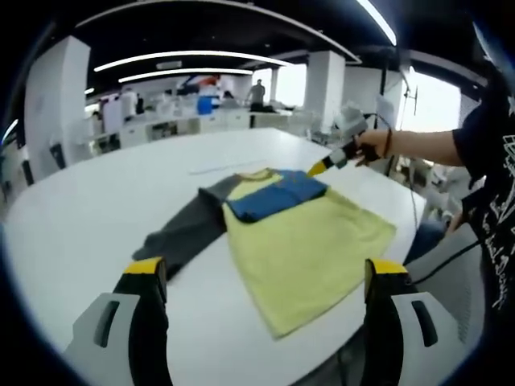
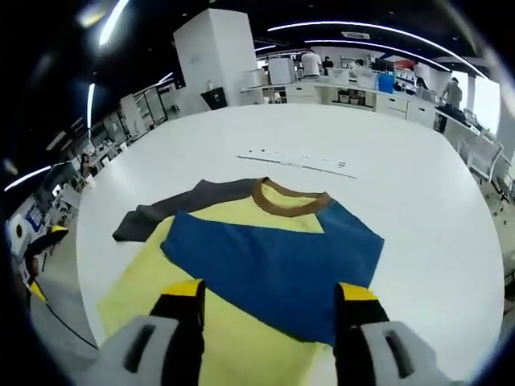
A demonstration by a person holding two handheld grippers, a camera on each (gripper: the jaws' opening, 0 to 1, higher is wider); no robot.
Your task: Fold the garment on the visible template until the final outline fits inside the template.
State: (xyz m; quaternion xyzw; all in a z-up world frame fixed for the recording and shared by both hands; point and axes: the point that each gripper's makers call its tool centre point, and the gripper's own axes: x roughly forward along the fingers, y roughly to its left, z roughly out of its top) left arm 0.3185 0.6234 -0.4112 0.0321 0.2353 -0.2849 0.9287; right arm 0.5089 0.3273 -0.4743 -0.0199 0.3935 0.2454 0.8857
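**Both pairs of jaws stand open above the half-folded shirt**

The left gripper (image 1: 261, 277) has its jaws spread wide with nothing between them, hovering off the hem end of the garment (image 1: 302, 241). The right gripper (image 2: 268, 299) is likewise parted and empty, poised over the blue sleeve (image 2: 278, 261). In the left gripper view it appears at the far edge of the shirt, held in the person's hand (image 1: 372, 145), its yellow tips just beside the blue fabric near the collar.

The garment lies flat on the white worktop (image 1: 96, 209), yellow body up. One sleeve, the blue one, is already laid across the chest. The other, the grey sleeve (image 1: 181, 229), still stretches out to the side, well clear of the body. The brown collar (image 2: 290, 201) marks the far end seen from the right gripper. The shirt's long axis runs from that collar back toward the left gripper's side.

The relation that counts, in my judgement, is the grey sleeve: it lies toward the left gripper and away from the right, so the left is the nearer one to bring it over.

A faint line of template marking (image 2: 298, 159) shows on the worktop beyond the collar; its full outline cannot be made out. No containers are present on the worktop.
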